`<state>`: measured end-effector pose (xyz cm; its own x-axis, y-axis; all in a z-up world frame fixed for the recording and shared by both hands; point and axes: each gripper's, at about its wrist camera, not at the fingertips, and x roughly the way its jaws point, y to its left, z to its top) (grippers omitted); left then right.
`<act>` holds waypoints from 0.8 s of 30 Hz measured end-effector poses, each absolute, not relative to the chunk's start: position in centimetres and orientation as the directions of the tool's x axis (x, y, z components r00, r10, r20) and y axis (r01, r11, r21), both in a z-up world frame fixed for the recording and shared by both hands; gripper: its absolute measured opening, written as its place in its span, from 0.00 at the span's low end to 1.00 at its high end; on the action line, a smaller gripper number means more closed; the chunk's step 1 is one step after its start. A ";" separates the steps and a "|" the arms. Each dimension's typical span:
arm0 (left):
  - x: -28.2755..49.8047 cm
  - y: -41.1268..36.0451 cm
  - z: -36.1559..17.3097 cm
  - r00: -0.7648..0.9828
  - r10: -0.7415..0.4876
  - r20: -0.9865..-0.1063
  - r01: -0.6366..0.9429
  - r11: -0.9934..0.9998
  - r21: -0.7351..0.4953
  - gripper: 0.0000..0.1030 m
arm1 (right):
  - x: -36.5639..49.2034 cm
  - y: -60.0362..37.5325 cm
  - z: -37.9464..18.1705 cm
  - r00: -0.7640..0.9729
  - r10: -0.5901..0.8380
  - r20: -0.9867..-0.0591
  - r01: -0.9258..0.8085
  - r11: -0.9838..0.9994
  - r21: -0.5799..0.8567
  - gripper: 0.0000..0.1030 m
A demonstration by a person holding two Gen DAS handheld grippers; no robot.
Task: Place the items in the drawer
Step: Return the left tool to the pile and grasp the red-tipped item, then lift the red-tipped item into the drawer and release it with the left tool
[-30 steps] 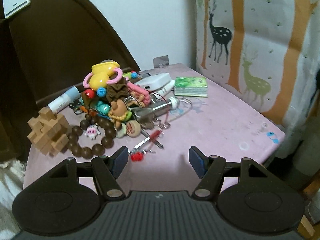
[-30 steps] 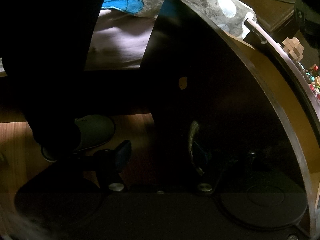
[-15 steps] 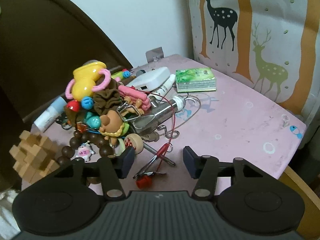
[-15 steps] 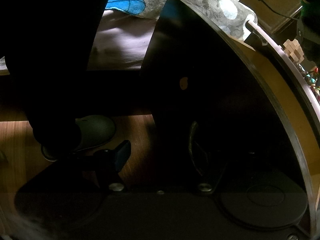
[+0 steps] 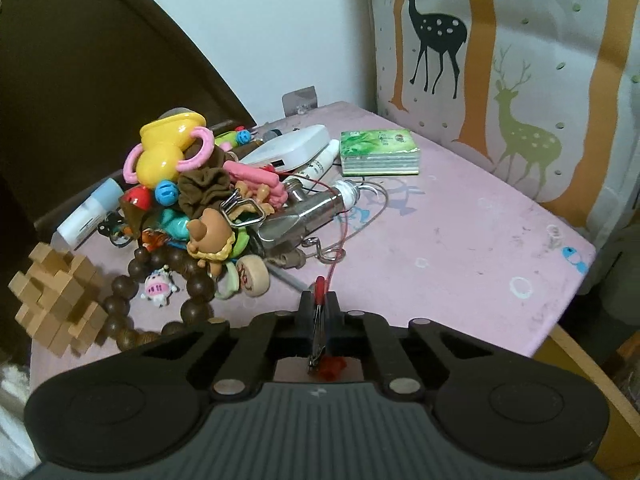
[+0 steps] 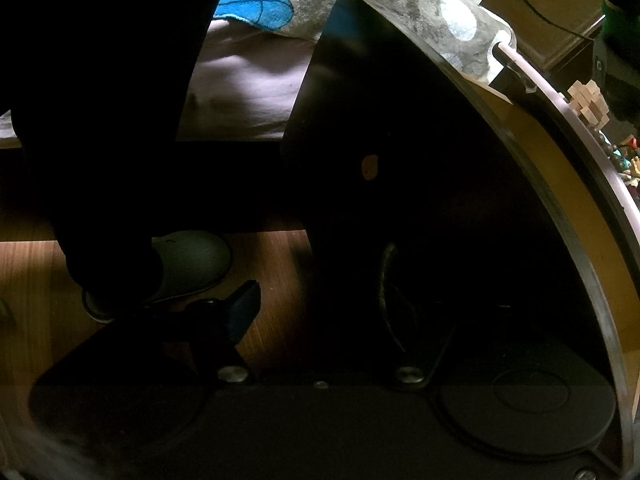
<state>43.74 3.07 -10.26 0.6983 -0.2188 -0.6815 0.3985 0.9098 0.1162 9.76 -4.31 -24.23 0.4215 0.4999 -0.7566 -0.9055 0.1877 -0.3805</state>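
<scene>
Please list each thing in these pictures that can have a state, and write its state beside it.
left gripper: shut on the red-handled tool
red-handled tool: clamped between the pads, red tip sticking out forward
right gripper: open, nothing between its fingers
wooden puzzle: assembled, resting on the pink table
bead bracelet: lying flat beside the toy pile
green notepad: closed, lying flat

The bench (image 5: 460,240) carries one wooden block puzzle (image 5: 56,300), one bead bracelet (image 5: 160,280), one yellow rattle (image 5: 168,148) and one green notepad (image 5: 380,152). There is also one white power bank (image 5: 292,148), one metal tap (image 5: 304,216) and one white bottle (image 5: 90,212).
</scene>
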 end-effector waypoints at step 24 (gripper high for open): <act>44.3 3.8 -10.6 0.687 -0.211 -0.695 0.316 0.948 0.024 0.24 | 9.8 -4.2 -24.4 0.424 0.494 -0.760 -0.904 0.179 -0.388 0.71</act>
